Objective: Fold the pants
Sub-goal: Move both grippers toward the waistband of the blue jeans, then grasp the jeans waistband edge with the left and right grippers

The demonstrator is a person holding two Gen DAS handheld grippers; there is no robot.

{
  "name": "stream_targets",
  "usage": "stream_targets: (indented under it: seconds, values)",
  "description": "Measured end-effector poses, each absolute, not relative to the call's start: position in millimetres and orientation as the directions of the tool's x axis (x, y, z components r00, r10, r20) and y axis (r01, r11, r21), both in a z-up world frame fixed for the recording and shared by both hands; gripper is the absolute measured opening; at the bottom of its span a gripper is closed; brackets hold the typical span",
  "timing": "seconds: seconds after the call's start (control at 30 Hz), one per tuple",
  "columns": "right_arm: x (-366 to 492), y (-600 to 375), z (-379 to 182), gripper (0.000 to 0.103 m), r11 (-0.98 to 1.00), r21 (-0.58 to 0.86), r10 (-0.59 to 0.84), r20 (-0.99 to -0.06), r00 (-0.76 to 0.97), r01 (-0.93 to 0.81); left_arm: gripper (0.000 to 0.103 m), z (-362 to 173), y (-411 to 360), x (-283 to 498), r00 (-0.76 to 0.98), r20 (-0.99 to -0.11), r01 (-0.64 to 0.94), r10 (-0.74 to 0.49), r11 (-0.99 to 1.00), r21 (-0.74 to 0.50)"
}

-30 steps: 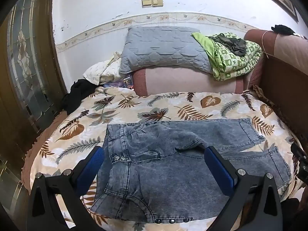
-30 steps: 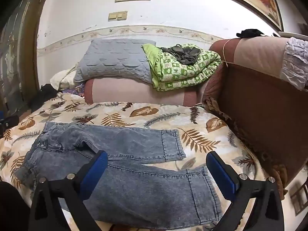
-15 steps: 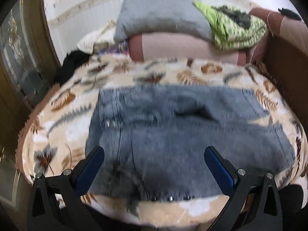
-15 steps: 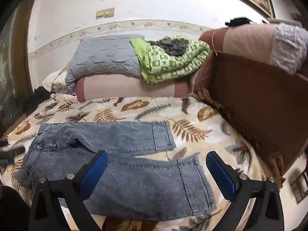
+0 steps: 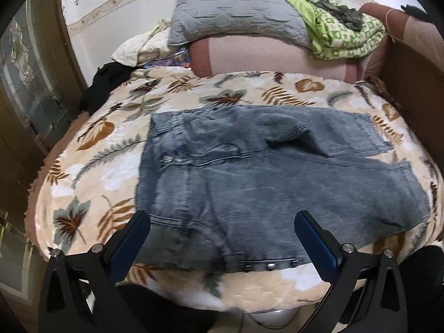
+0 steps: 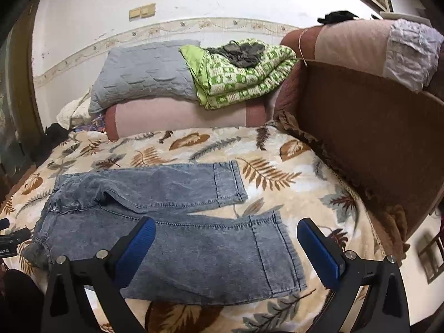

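Grey denim pants [image 5: 277, 183] spread flat mid-frame on a leaf-print bed [image 5: 91, 166], left gripper [image 5: 222, 229] and right gripper [image 6: 226, 236] low in frame, jaws wide apart, holding nothing, grey pillow [image 6: 144, 72] upper left

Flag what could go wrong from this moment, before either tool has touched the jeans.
The jeans lie close to the near edge of the leaf-print blanket, so a pull toward the person could drag them off the bed. The plush blanket might get pinched along with the denim. Both the left tool and the right tool are open and holding nothing; uneven grasps at the waistband and the near leg hem could skew the fold.
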State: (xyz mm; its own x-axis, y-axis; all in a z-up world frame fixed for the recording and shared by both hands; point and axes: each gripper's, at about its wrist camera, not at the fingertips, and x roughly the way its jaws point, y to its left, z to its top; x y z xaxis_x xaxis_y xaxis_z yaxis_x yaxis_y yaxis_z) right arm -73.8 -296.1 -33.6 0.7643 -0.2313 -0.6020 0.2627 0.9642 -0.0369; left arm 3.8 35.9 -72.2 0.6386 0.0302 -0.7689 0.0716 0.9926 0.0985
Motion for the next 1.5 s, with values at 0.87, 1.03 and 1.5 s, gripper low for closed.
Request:
stream_targets:
  seconds: [0.87,1.03,1.5]
  values:
    - [103,-390,-37,0.103,0.953,0.017,-0.163,-0.812,0.561,0.302,0.103,-56,192,214,0.466,-0.853,-0.14,0.237,0.971,0.193]
    - [134,-385,-56,0.103,0.96,0.011,-0.147,-0.831,0.536,0.281,0.103,-73,225,251,0.397,-0.878,-0.222,0.268,0.956,0.192]
    - [232,-424,-127,0.101,0.946,0.058,-0.091,-0.897,0.433,0.319,0.102,-153,209,343,0.278,-0.955,-0.297,0.104,0.955,0.017]
